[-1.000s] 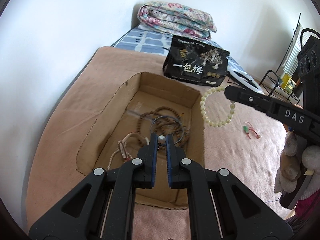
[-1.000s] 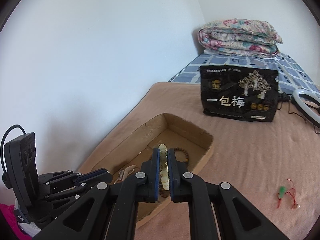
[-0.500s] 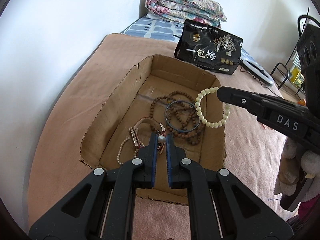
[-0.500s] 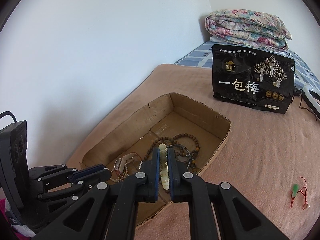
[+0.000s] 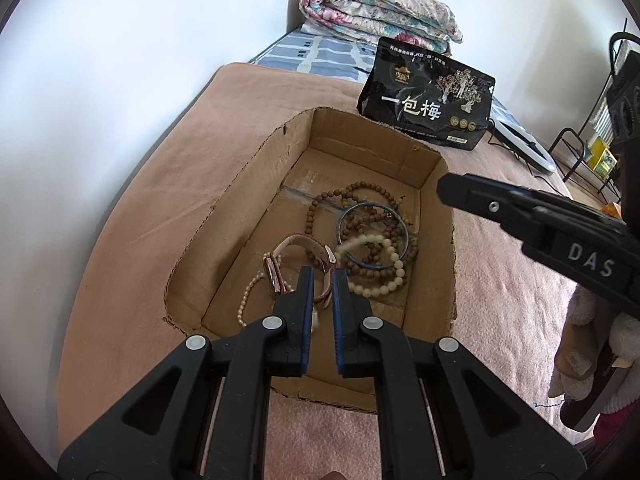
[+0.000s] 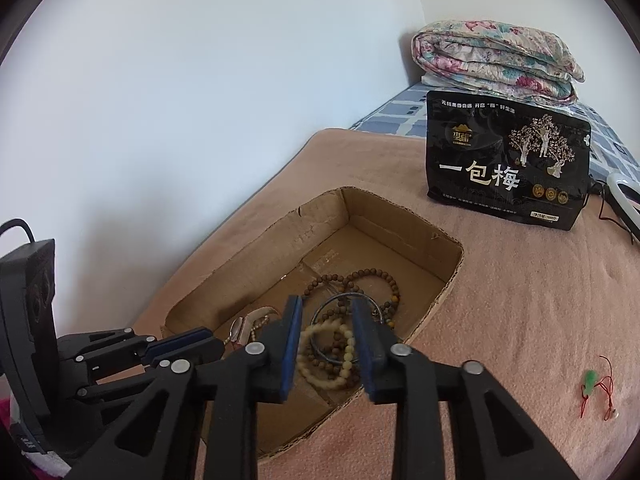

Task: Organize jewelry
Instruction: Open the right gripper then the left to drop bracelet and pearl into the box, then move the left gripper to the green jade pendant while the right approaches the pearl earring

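Most of the jewelry already lies in the cardboard box [image 5: 434, 168] in the middle of the frame: the brown bead strings [image 5: 352, 200], a metal bangle [image 5: 374, 236], a watch [image 5: 276, 272] and the pale bead bracelet [image 5: 380, 268], which rests on the pile under the right gripper [image 6: 326, 320], whose jaws are opening with nothing pressed between them. The left gripper [image 5: 319, 280] is closed and seems empty, though something small and pale behind its fingers is hard to make out. I judge that only the small green charm with red string [image 6: 596, 388], at the lower right of the right wrist view on the pink blanket [image 6: 520, 320], is left outside.
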